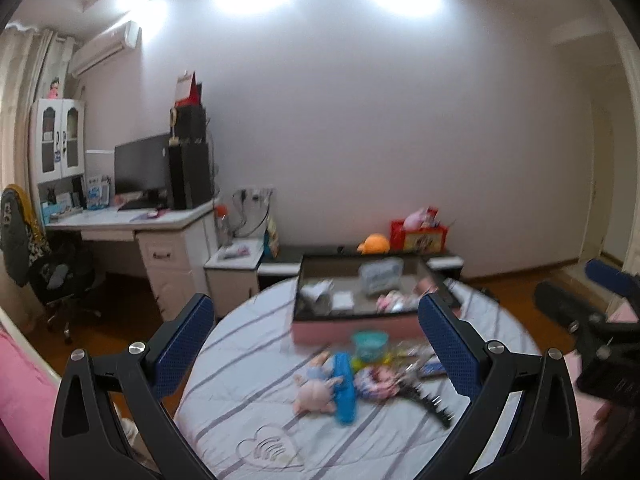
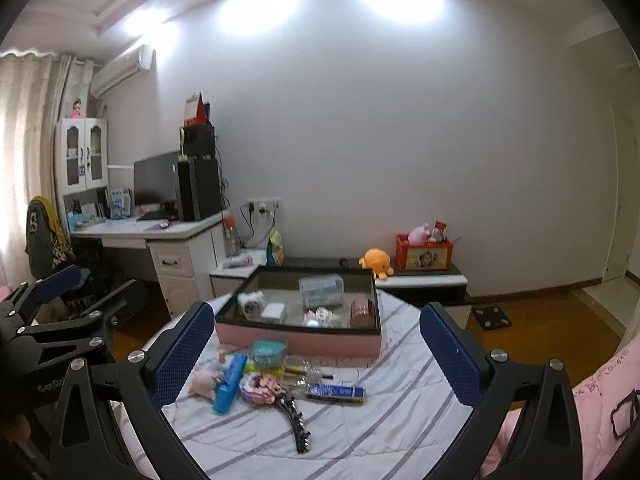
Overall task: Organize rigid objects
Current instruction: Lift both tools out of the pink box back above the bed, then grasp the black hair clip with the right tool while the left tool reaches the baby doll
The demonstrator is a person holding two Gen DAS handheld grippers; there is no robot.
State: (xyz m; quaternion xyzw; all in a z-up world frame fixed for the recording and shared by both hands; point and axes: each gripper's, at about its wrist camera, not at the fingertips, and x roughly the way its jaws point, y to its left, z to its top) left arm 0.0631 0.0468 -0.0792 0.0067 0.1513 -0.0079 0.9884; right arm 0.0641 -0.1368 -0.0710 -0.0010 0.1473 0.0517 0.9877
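Observation:
A pink box with a dark rim (image 2: 298, 342) (image 1: 352, 330) sits on the striped bed and holds several small items. In front of it lies a pile: a blue case (image 2: 229, 383) (image 1: 344, 390), a teal round tin (image 2: 269, 352) (image 1: 369, 345), a pink plush pig (image 2: 204, 382) (image 1: 314, 394), a floral pouch (image 2: 262, 389), a blue flat box (image 2: 335, 392) and a black hair clip (image 2: 298, 426) (image 1: 430, 404). My left gripper (image 1: 316, 344) is open and empty above the pile. My right gripper (image 2: 316, 348) is open and empty above the pile.
The bed's striped sheet (image 2: 360, 432) ends just beyond the box. A white desk with monitor (image 2: 160, 232) stands at left, a low cabinet with an orange plush (image 2: 376, 262) and a red crate (image 2: 424, 254) behind. A black scale (image 2: 490, 317) lies on the wood floor.

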